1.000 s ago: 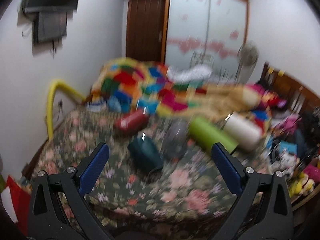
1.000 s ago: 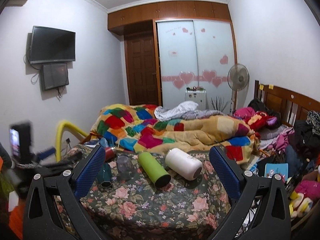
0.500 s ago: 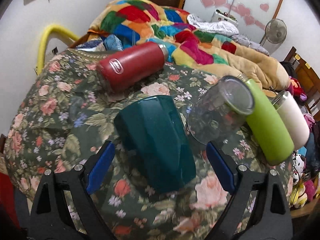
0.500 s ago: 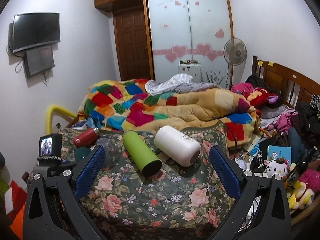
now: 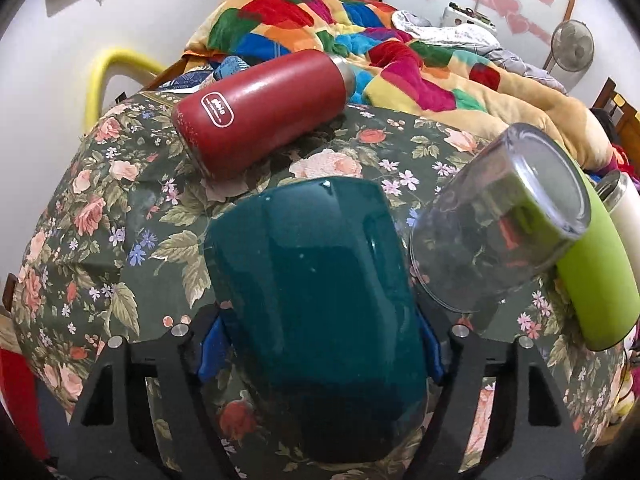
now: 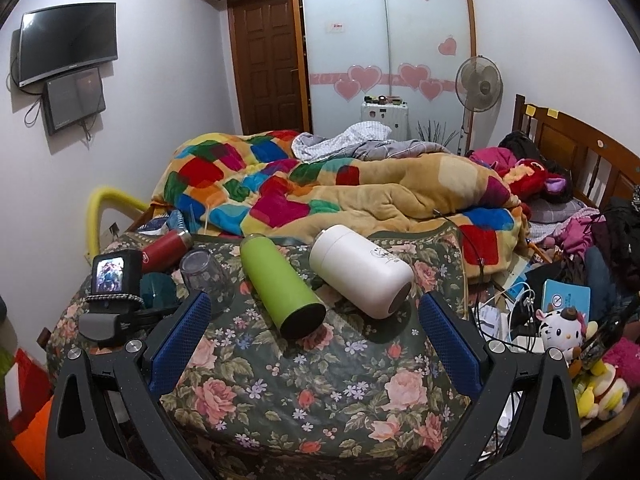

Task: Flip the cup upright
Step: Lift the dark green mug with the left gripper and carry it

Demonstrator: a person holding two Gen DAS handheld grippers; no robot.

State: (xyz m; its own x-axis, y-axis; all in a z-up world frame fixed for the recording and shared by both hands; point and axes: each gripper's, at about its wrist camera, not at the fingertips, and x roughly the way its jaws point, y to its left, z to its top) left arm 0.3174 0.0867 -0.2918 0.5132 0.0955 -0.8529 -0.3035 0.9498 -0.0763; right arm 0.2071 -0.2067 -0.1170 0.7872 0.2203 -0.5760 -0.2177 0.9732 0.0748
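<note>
A dark teal cup [image 5: 320, 300] lies on the floral cloth [image 5: 120, 240]. My left gripper [image 5: 320, 344] has its blue pads against both sides of the cup near its wide end, shut on it. The cup also shows small in the right wrist view [image 6: 158, 288], behind the left gripper's camera [image 6: 112, 280]. A clear glass [image 5: 500, 220] lies tilted just right of the teal cup. My right gripper [image 6: 314, 332] is open and empty, held above the cloth's front part.
A red bottle [image 5: 260, 108] lies behind the teal cup. A green bottle [image 6: 280, 284] and a white bottle [image 6: 360, 270] lie on their sides to the right. A colourful quilt [image 6: 280, 184] is heaped behind. Clutter and toys [image 6: 560, 320] lie at the right.
My left gripper has moved forward and down over the teal cup and closed its pads on it. My right gripper has dropped slightly and stays open.
</note>
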